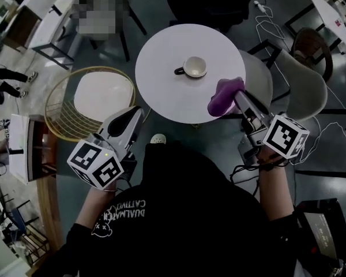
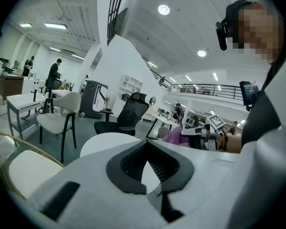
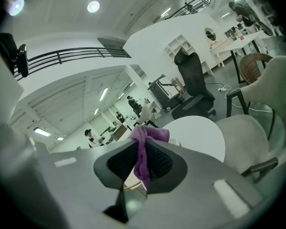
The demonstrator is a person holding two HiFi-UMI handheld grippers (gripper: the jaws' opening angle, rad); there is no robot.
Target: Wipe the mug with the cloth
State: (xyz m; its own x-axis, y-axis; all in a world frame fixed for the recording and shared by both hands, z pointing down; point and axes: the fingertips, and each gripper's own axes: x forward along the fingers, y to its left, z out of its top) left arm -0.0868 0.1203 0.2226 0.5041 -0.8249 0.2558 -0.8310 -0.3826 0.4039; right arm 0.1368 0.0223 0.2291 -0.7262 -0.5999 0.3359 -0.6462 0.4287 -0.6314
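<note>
A cream mug (image 1: 195,67) with a dark handle stands upright near the middle of the round white table (image 1: 161,91). My right gripper (image 1: 237,96) hovers at the table's right edge, shut on a purple cloth (image 1: 224,97) that bunches above its tips. In the right gripper view the cloth (image 3: 144,149) hangs pinched between the ribbed pads (image 3: 159,162). My left gripper (image 1: 134,114) is shut and empty just off the table's near-left edge. In the left gripper view its jaws (image 2: 147,159) meet, with the cloth (image 2: 174,137) visible beyond.
A round side table with a gold wire rim (image 1: 95,100) stands at the left. A beige chair (image 1: 303,88) is at the right, a black office chair (image 1: 213,4) beyond the table. Cables (image 1: 271,22) trail on the floor.
</note>
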